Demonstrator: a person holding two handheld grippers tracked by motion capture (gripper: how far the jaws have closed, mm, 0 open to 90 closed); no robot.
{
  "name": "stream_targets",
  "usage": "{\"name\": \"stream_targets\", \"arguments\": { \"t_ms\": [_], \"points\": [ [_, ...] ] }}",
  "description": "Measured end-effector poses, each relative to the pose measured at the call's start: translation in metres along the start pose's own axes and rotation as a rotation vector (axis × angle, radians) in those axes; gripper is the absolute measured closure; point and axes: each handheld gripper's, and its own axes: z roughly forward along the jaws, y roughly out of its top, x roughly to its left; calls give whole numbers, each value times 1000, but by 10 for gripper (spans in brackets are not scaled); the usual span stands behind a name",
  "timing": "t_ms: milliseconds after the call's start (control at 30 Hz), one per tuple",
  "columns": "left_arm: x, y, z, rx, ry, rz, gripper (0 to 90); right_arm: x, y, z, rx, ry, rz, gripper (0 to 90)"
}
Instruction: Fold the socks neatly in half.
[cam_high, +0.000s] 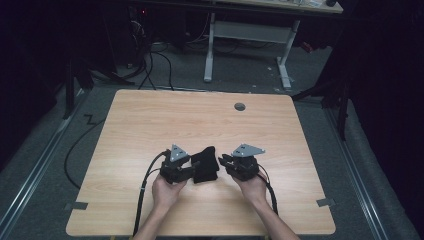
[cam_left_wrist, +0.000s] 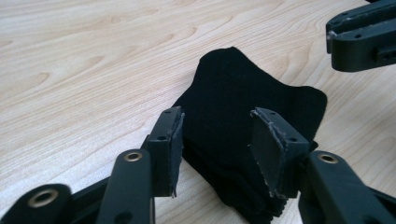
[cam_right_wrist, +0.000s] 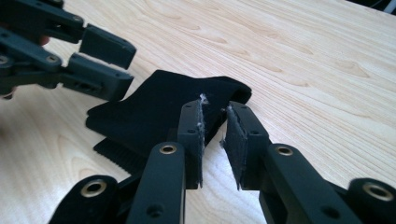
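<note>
Black cloth lies folded on my table, long axis running away from me; left gripper gapes apart, right gripper narrowly parted, neither gripping.

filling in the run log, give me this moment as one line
scene: black cloth flat on wooden table | left gripper: open, over cloth edge | right gripper: open, narrow gap, nothing held

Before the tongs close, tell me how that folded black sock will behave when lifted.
The black sock lies folded flat in soft layers, so it will probably droop and unfold. It looks thin, likely light. Its ribbed cuff suggests grippy knit, unlikely to slip or roll.
</note>
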Motion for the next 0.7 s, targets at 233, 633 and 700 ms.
{"name": "stream_targets", "arguments": {
  "t_ms": [233, 633, 700],
  "points": [
    [-4, -1, 4, 34, 6, 2, 510, -2, -1, 14, 37, -12, 7, 731],
    [-10, -15, 9, 76, -15, 20, 520, 8, -15, 27, 100, 21, -20, 717],
    [-11, -17, 8, 71, -23, 17, 533, 9, -20, 28, 108, 29, -17, 712]
  ]
}}
